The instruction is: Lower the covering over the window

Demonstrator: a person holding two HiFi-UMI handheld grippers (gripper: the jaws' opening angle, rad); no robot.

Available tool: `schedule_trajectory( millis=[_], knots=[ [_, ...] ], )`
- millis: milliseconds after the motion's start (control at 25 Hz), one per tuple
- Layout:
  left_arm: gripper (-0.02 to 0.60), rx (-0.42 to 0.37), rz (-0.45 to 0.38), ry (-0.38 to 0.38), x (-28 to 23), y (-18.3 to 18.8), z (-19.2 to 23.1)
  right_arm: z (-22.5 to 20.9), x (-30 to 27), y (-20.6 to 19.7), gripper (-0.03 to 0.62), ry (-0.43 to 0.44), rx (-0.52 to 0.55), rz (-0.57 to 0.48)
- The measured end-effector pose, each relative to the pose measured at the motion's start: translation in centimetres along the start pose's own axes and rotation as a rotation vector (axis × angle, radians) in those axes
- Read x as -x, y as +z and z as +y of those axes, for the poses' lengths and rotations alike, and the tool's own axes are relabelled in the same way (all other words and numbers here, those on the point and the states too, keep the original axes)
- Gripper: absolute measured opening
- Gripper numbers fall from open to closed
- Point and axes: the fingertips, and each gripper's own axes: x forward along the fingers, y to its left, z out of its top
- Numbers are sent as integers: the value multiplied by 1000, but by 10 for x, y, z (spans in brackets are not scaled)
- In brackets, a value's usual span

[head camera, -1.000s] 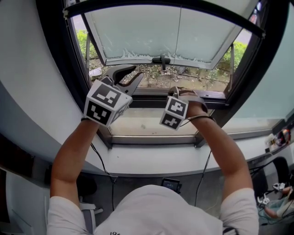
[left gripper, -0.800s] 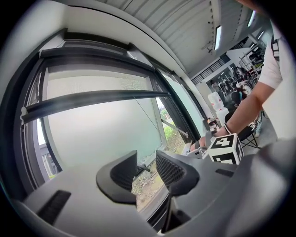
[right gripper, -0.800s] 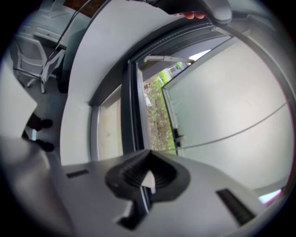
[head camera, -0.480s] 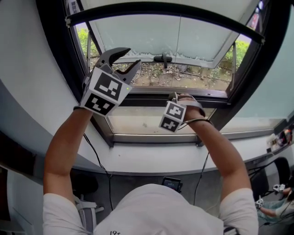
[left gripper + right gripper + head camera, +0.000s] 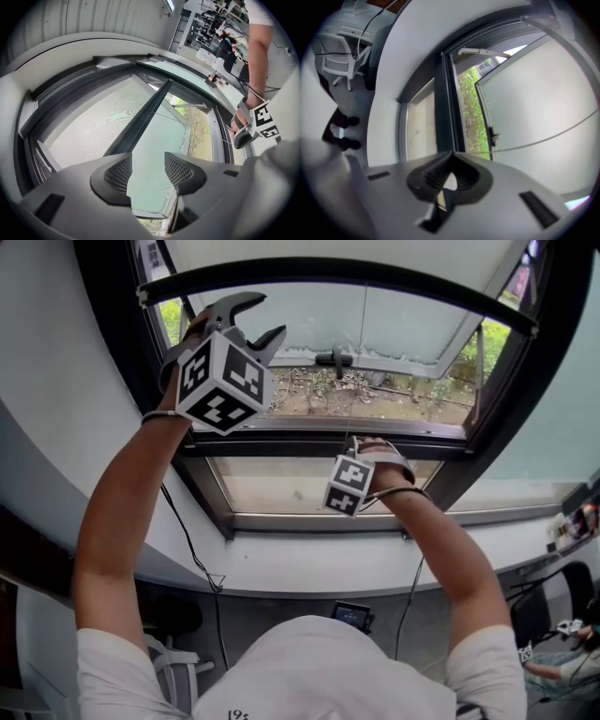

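Window frame (image 5: 525,399) has the blind's dark bottom bar (image 5: 375,272) high across its top, pane tilted open below. Left gripper (image 5: 272,315) is up by the bar's left end, jaws just been opening, empty; right gripper (image 5: 450,164) is pinched together on the thin pull cord (image 5: 543,138)

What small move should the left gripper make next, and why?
Probably move the left gripper up to the shade's dark bottom bar and close there. Its jaws have just been opening, with nothing between them, while the right gripper is shut on the thin pull cord.
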Motion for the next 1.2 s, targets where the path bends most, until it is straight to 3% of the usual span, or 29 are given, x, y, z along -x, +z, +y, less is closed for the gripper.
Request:
schedule_trajectory(
  millis=[200,400,640,840,960,1040,1200],
  knots=[
    [245,-113,51,-1,-17,-4,-5,23,-7,-4,22,30,8,13],
    [264,-179,91,-22,-38,-8,-8,33,-10,0,21,50,-5,5],
    [262,-219,139,-94,-52,-19,-19,46,-12,-1,21,67,-20,3],
    [262,-195,128,-121,-51,-19,-24,49,-14,0,22,76,-25,-5],
    [262,-255,163,-147,-51,-24,-32,52,-16,1,23,69,-12,-5],
    [262,-279,187,-148,-52,-26,-34,51,-16,3,22,66,-41,-24],
    [262,-252,217,-156,-54,-26,-34,44,-22,10,23,34,-184,-134]
  ],
)
